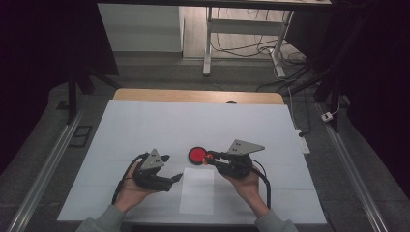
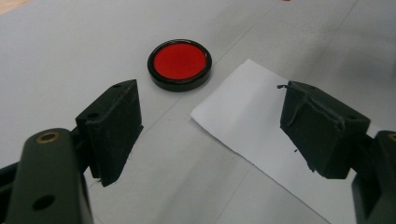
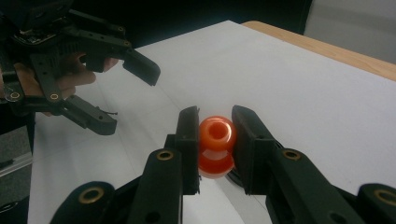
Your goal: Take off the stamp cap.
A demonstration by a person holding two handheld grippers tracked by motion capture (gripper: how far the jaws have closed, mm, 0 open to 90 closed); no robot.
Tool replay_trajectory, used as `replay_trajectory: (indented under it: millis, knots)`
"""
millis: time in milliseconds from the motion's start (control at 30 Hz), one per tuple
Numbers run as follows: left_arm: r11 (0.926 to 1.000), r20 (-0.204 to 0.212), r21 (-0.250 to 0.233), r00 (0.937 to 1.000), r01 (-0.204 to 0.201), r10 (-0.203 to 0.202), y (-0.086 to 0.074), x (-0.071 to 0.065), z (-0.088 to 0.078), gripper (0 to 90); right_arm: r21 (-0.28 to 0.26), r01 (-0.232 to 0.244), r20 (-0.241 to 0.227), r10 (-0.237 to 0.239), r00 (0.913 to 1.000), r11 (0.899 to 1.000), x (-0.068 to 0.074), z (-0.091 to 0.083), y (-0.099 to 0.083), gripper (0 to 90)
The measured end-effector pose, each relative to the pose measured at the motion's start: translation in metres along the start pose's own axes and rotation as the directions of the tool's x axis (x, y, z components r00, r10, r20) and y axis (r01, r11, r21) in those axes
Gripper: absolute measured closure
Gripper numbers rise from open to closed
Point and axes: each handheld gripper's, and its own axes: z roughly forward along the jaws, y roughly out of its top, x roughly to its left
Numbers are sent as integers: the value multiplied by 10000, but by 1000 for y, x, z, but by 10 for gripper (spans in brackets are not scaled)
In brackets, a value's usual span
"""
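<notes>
1. Gripping a small glossy orange piece [image 3: 215,147], the right claw [image 3: 215,140] has both jaws pressed on its sides; the piece is rounded, waisted like two stacked beads, with a hole in its upper end.
2. In the high view the orange piece [image 1: 209,158] sits just beside a round red disc with a black rim [image 1: 197,155], near the middle of the desk; whether the two touch cannot be told.
3. Left claw [image 2: 212,126]: jaws wide apart, nothing between them, held above the desk and aimed toward the red disc [image 2: 180,64].
4. A white paper sheet [image 1: 197,190] lies flat between the two hands, its corner just beside the disc [image 2: 243,116].
5. Surface: a pale covering [image 1: 145,125] over a wooden desk, whose bare edge [image 1: 193,95] shows at the far side.
6. Room: dim, with a grey floor, a white frame's legs [image 1: 208,48] and loose cables [image 1: 290,77] beyond.
7. The lower end of the orange piece is hidden behind the right jaws; both forearms are cut off by the picture's bottom edge.
</notes>
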Motion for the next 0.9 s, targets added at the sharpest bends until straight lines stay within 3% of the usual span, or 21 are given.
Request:
replay_trajectory:
  millis: [900]
  knots:
    - [9987, 507, -86, 9974, -500, 504, 26, -15, 27, 227, 4, 48, -1, -48, 10000, 10000, 0, 1, -1, 719]
